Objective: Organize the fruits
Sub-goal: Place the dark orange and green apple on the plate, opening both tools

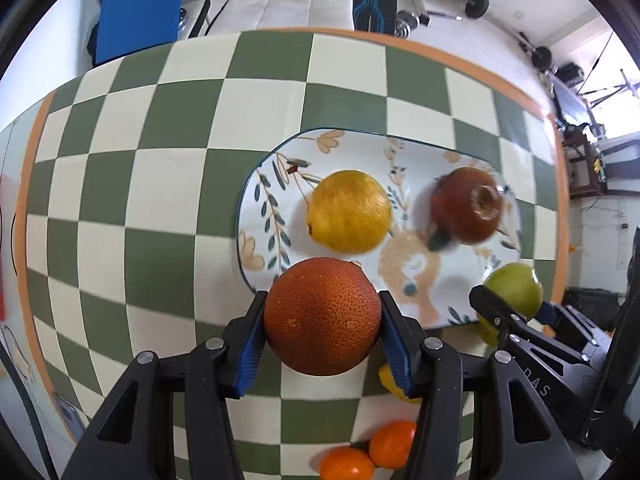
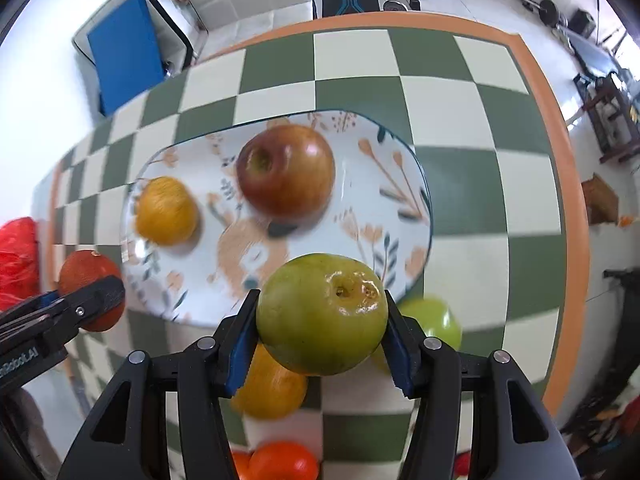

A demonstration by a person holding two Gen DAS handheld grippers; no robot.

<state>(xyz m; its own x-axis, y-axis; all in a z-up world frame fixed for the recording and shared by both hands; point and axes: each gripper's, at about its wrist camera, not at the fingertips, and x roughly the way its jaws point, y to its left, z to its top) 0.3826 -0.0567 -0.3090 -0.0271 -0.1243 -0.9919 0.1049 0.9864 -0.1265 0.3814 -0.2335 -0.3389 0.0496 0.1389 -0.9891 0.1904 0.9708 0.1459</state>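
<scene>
The left gripper (image 1: 322,316) is clamping a dark orange (image 1: 322,316) and hovering at the near edge of the plate (image 1: 404,148). The right gripper (image 2: 322,314) is clamping a green apple (image 2: 322,314) and is hanging over the same near rim. Beyond both, the plate is lying long axis crosswise on the bench (image 1: 160,184), carrying a yellow fruit (image 1: 349,211) and a red apple (image 1: 468,204). Free space is lying just ahead of each gripper.
</scene>
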